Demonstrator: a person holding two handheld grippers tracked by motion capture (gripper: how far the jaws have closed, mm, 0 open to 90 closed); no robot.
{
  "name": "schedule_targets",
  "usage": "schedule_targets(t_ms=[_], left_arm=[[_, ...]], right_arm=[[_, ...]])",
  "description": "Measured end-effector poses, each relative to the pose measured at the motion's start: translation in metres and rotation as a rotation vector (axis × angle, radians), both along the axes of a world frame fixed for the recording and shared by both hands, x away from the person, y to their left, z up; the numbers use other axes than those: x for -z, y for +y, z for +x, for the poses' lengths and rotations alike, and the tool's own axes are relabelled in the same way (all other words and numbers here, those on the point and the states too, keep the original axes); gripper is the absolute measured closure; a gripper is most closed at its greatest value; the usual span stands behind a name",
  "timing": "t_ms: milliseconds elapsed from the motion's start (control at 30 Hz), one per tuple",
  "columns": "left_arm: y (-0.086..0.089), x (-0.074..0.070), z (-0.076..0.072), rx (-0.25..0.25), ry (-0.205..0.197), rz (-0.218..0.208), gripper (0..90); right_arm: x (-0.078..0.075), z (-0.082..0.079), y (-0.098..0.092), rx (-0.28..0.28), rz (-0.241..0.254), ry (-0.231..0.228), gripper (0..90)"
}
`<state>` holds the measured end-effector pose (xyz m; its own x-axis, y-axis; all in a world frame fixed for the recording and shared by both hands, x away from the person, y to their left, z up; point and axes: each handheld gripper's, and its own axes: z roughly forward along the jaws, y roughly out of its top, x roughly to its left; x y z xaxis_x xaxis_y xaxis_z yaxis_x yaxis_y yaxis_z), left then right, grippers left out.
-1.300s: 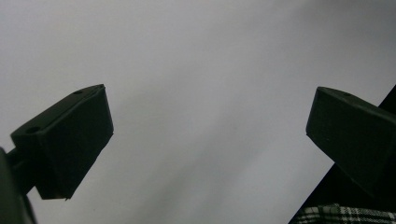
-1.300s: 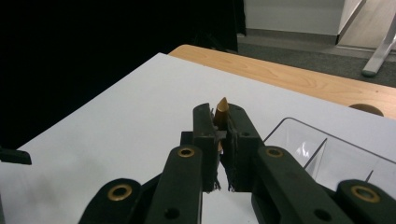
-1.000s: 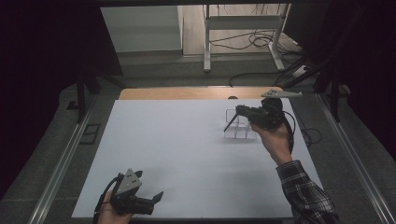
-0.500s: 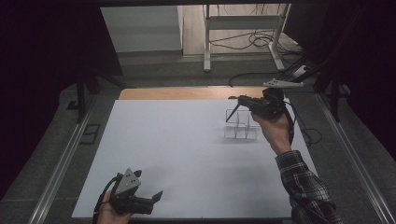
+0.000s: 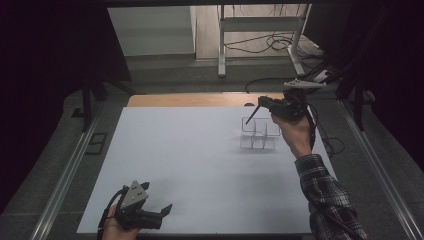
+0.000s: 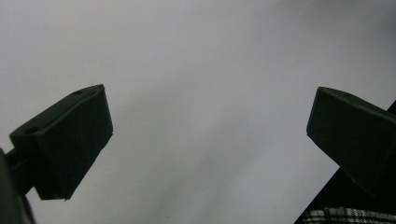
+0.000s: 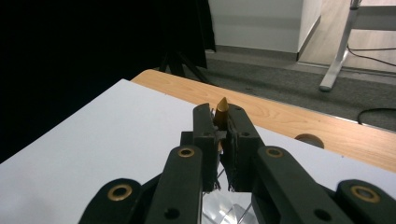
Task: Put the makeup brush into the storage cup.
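White table (image 5: 190,165) | right gripper (image 7: 219,122) clamps pencil (image 7: 222,109) | left gripper (image 6: 205,130) wide

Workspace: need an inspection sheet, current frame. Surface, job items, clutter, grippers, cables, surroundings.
Surface: white sheet over a wooden table.
Job's things: clear divided organizer at far right; slim stick with a tan tip.
Clutter: nothing seen.
Grippers: left gripper open, near front edge; right gripper shut on the stick, raised over the organizer.
Cables: loose cables on floor.
Surroundings: metal stand, dark curtains.
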<state>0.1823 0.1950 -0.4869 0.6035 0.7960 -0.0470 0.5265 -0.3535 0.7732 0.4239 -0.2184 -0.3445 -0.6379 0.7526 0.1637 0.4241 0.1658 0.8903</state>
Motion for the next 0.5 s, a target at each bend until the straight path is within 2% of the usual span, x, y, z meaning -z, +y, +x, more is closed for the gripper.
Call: schedule_targets(t_ms=[500], left_arm=[[0.003,0.0,-0.001,-0.01,-0.002,0.001,0.9]], right_arm=[[0.003,0.017,0.002,0.04,-0.028,-0.017,84.0]])
